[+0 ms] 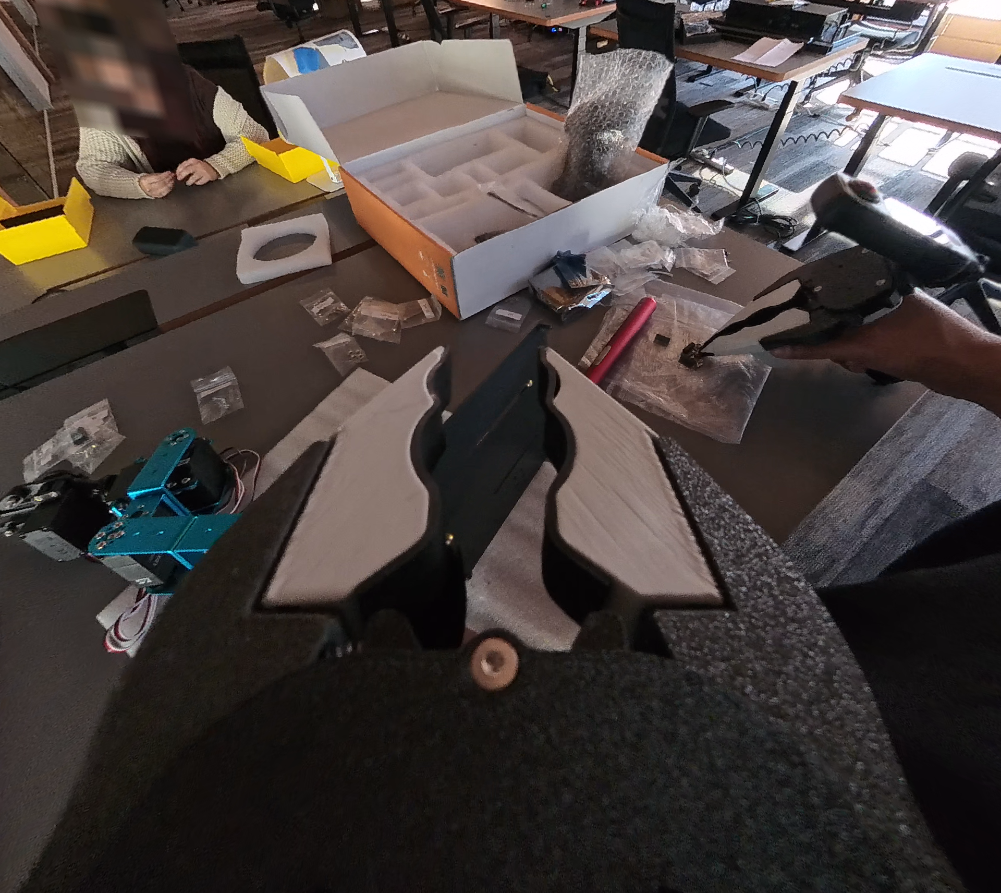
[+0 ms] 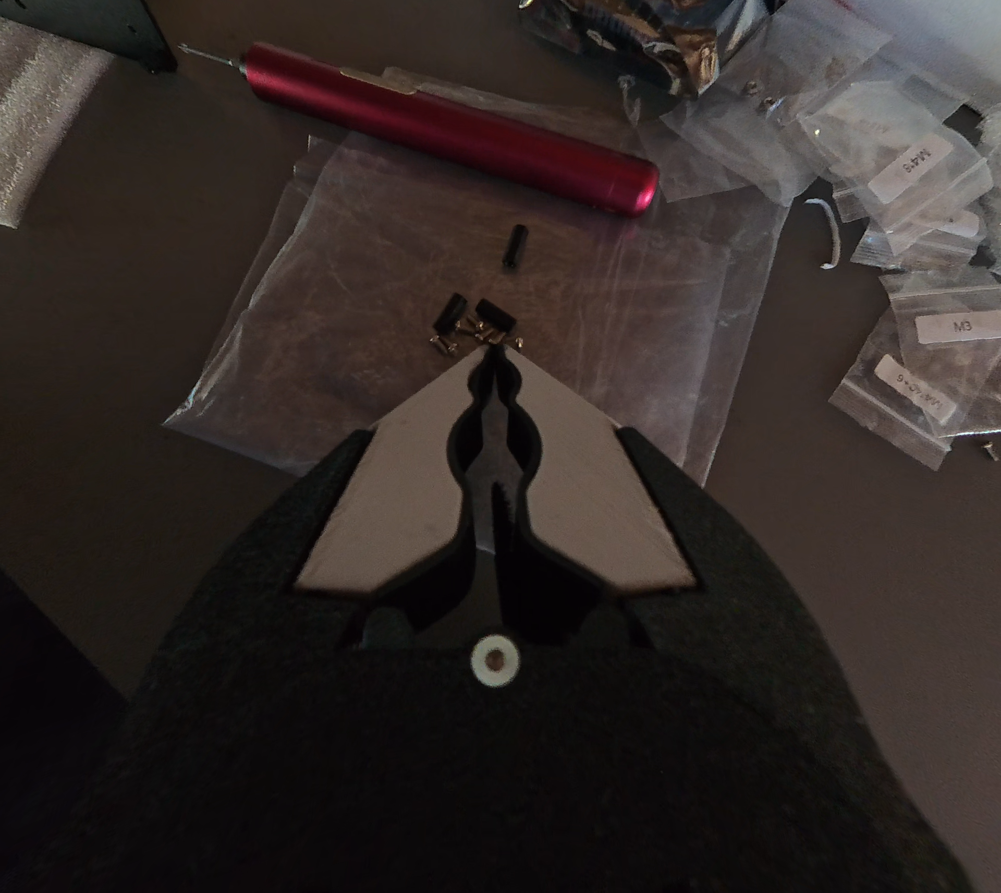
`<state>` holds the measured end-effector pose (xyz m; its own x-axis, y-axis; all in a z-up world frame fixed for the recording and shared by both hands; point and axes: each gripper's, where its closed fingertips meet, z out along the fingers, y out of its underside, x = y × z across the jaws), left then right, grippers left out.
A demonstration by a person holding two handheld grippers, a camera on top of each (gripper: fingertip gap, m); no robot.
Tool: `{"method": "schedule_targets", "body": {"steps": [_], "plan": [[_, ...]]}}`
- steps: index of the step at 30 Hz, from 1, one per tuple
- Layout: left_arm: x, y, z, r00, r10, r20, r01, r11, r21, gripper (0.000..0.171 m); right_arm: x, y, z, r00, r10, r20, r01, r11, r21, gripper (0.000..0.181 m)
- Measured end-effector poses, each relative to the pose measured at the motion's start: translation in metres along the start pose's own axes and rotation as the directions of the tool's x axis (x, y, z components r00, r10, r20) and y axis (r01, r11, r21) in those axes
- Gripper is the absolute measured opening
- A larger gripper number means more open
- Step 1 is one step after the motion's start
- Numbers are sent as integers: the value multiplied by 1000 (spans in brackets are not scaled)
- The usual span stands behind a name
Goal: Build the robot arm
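Black plate (image 1: 487, 439) clamped in left hand-held gripper (image 1: 495, 363), long axis pointing away over bench (image 1: 785, 477). Right hand-held gripper (image 2: 494, 351) pinched nearly shut, tips at small screws (image 2: 476, 333) on clear bag (image 2: 623, 336); grasp unclear.

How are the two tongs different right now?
The left tongs are clamped on a flat black metal plate; the right tongs are pinched almost shut, with nothing visibly gripped. The left tongs are raised above the table; the right tongs' tips reach down to small screws on a clear plastic bag. Both have pale fingers.
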<state>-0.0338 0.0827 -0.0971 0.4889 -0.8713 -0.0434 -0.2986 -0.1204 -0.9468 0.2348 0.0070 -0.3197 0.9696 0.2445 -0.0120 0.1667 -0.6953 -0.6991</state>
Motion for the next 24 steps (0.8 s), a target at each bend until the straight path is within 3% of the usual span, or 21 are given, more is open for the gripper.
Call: {"method": "schedule_targets", "body": {"steps": [4,7,20,24], "plan": [[-4,4,1,1000,4,1,-4,1000,-8,30,3,-4,-7,1000,-22,-21,23,1000,16,0],[-6,4,2,1000,2,-1,-2,1000,-9,30,9,-3,-9,999,-28,-34,28,1000,11,10],[-14,7,1,1000,-15,11,15,1000,-1,30,5,-4,4,981,-79,175,93,993,-73,4],[-17,9,-2,999,-26,19,27,1000,-2,30,7,-2,3,984,-73,162,87,993,-82,3]]}}
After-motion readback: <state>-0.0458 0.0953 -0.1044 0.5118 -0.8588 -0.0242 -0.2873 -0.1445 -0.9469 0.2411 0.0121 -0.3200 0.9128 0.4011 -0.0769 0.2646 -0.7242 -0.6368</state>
